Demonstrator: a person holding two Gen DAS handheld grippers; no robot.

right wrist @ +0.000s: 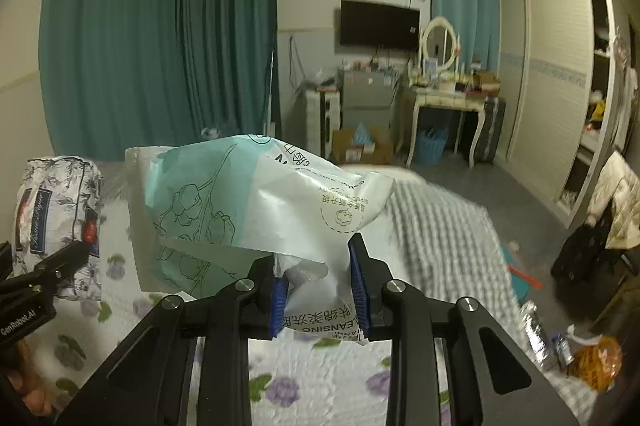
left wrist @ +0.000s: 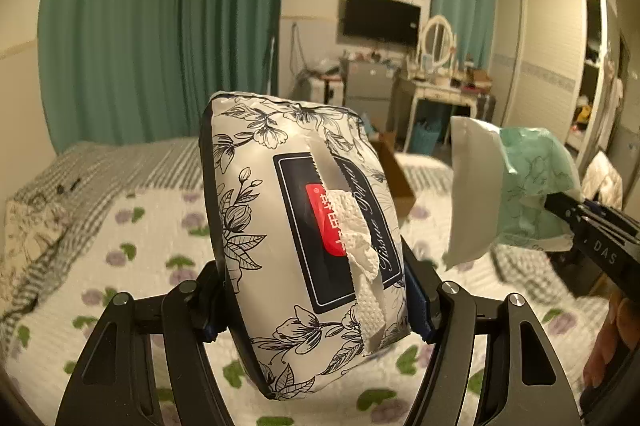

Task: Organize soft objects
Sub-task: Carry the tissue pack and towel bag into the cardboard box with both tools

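My left gripper (left wrist: 316, 290) is shut on a white tissue pack with black flower print (left wrist: 304, 226) and holds it upright above the bed; a tissue sticks out of its slot. The pack also shows at the left of the right wrist view (right wrist: 56, 222). My right gripper (right wrist: 318, 290) is shut on the crumpled end of a green and white wipes bag (right wrist: 248, 210), held in the air above the bed. The bag and the right gripper's fingers (left wrist: 576, 214) show at the right of the left wrist view, with the bag (left wrist: 516, 186) level with the tissue pack.
Below both grippers lies a bed with a floral quilt (left wrist: 132, 238) and a grey checked blanket (right wrist: 436, 226). Beyond the bed stand a dressing table (right wrist: 444, 98), a wardrobe (right wrist: 552, 74), boxes on the floor (right wrist: 356, 146) and teal curtains (right wrist: 160, 26).
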